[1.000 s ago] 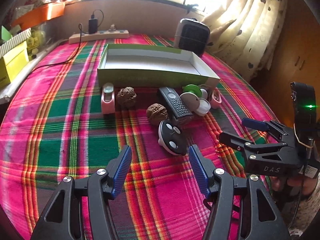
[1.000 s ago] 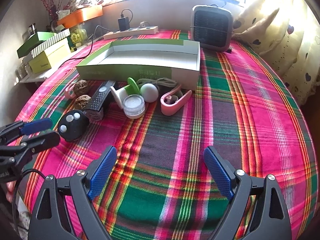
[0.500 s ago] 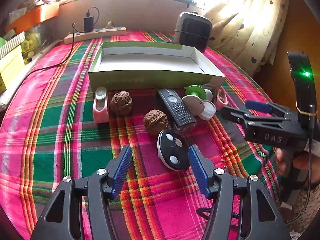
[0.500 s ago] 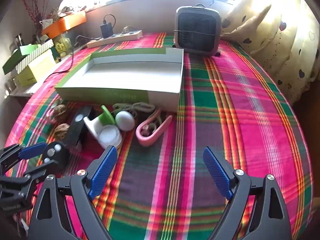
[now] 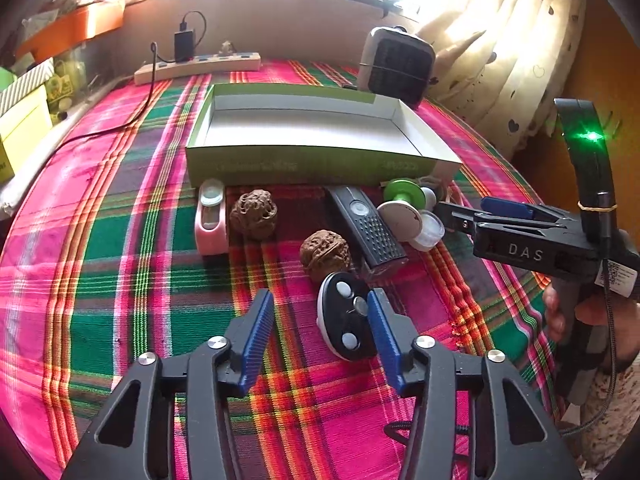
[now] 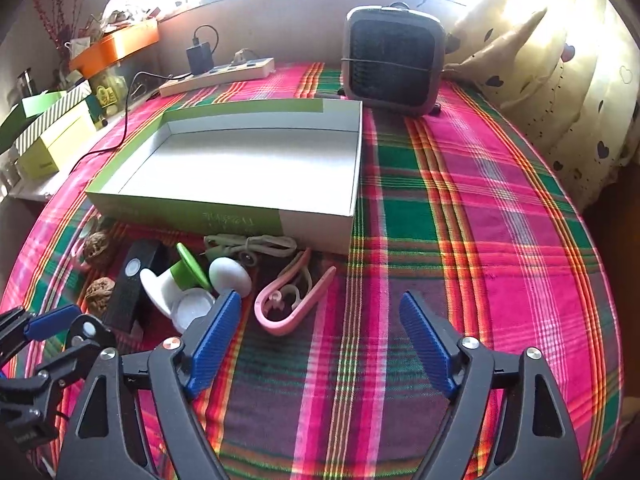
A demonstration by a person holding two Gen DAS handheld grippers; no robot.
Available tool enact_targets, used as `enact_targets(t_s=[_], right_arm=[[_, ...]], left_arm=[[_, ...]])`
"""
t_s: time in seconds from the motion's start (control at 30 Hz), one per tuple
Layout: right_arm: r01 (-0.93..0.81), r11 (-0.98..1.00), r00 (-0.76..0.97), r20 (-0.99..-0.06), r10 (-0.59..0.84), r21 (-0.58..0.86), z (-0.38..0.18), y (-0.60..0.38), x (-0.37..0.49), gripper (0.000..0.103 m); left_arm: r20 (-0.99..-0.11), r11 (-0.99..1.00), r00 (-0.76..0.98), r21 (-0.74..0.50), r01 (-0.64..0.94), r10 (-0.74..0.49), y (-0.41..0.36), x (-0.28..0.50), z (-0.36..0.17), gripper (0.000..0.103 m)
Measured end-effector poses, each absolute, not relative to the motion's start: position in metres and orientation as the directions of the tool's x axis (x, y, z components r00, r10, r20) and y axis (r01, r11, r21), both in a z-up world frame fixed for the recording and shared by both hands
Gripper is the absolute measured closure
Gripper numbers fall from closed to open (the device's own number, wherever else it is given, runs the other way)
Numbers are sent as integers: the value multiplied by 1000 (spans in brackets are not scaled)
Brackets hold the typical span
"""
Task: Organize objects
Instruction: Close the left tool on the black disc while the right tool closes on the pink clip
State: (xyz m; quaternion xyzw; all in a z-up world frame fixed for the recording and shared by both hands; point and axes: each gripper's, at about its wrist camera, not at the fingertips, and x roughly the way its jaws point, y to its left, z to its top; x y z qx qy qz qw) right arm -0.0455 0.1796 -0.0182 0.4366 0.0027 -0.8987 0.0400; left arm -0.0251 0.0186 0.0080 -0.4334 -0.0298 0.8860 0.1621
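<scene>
In the left wrist view my left gripper (image 5: 320,316) has its jaws closing around a black oval remote (image 5: 344,324) with three round buttons. The right pad lies against the remote's edge and the left pad stands clear of it. My right gripper (image 6: 320,312) hovers low over the plaid cloth with its jaws closing slightly. A pink clip (image 6: 280,328) lies just ahead between its fingers, untouched. Behind stands an empty green-and-white box (image 6: 184,212). Two walnuts (image 5: 324,254), a long black remote (image 5: 368,228), a green spool (image 5: 402,196) and a pink case (image 5: 210,220) lie before it.
A small grey heater (image 6: 394,60) stands at the back right of the table and a power strip (image 6: 218,74) with a charger at the back. Boxes (image 6: 52,136) are stacked off the left edge. A curtain (image 6: 560,80) hangs at the right. A hand holds the right gripper's handle.
The left jaws have narrowed around the black oval remote. The right gripper has moved forward over the cloth toward the pink clip and the box, its jaws a little narrower.
</scene>
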Motion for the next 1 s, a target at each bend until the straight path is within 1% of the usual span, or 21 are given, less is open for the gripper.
enact_targets(t_s=[0.1,0.17,0.2,0.3,0.4,0.47,0.57,0.63,0.7,0.87,1.0], right_arm=[[66,-997,-612,-787,-80,50,-19,181,-48,24],[69,-996,-613,-786,-81,49,-19,180,-49,27],[71,-996,-613,-786,-80,46,-18,180,-49,30],[65,-997,-610,-790,-67,35,-19,180,-51,45],[65,-997,-605,-793,-64,31,-20,180,-51,46],[71,-997,-606,-792,-67,31,-20,180,-50,50],[68,-998,-610,-791,-53,14,-20,181,-49,60],[71,-997,-610,-791,-46,3,-20,181,-49,72],[76,-997,-610,-791,-49,3,-19,180,-48,78],[82,-997,-612,-789,-53,4,-20,180,-44,79],[84,-996,-612,-789,-56,5,-20,179,-43,79]], left_arm=[[-761,-945,-565,-207,-254,319,15,-27,8,63],[-762,-944,-562,-212,-254,322,15,-27,8,64],[-762,-943,-561,-213,-254,324,14,-27,8,65],[-762,-944,-561,-215,-252,324,14,-28,8,66],[-762,-943,-560,-217,-252,325,13,-28,8,66],[-762,-943,-559,-218,-253,326,13,-28,8,66],[-762,-943,-559,-218,-254,326,13,-28,8,67],[-761,-942,-559,-221,-252,329,12,-28,8,68],[-760,-940,-558,-226,-255,334,10,-27,7,71],[-757,-936,-557,-227,-268,343,10,-25,8,79],[-755,-937,-560,-221,-271,340,10,-23,8,80]])
